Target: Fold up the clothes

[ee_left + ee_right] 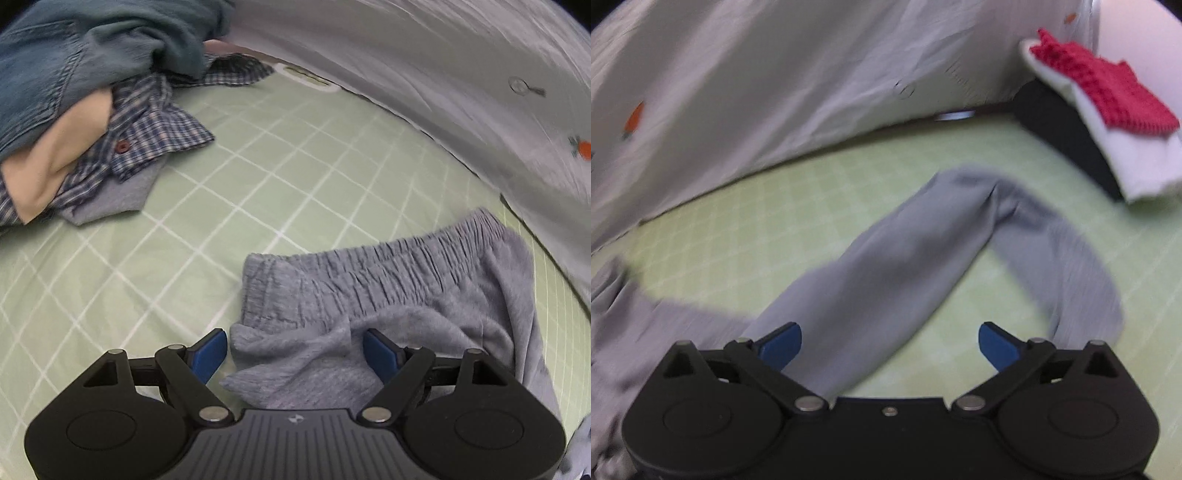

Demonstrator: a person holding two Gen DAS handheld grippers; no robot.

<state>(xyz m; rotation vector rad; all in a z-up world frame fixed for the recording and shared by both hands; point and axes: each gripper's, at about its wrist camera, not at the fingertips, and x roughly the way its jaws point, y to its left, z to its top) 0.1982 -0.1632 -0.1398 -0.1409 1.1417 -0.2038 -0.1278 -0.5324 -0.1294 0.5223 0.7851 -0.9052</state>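
Grey sweatpants (pixel 388 295) lie on the green checked sheet (pixel 221 206), elastic waistband toward the far side. My left gripper (pixel 295 350) is open, and a bunched fold of the grey cloth sits between its blue fingers (pixel 208 350). In the right wrist view the pants' legs (pixel 886 266) bend in an arch across the sheet. My right gripper (pixel 890 345) is open above one leg, which passes under its left finger (pixel 781 347). This view is blurred.
A pile of clothes sits at the far left: a denim shirt (pixel 85 55), a plaid shirt (pixel 159 129) and a cream piece (pixel 62 155). A white cloth wall (pixel 443 74) borders the sheet. At the far right lies a stack with a red knit (pixel 1100 88) on white and dark cloth.
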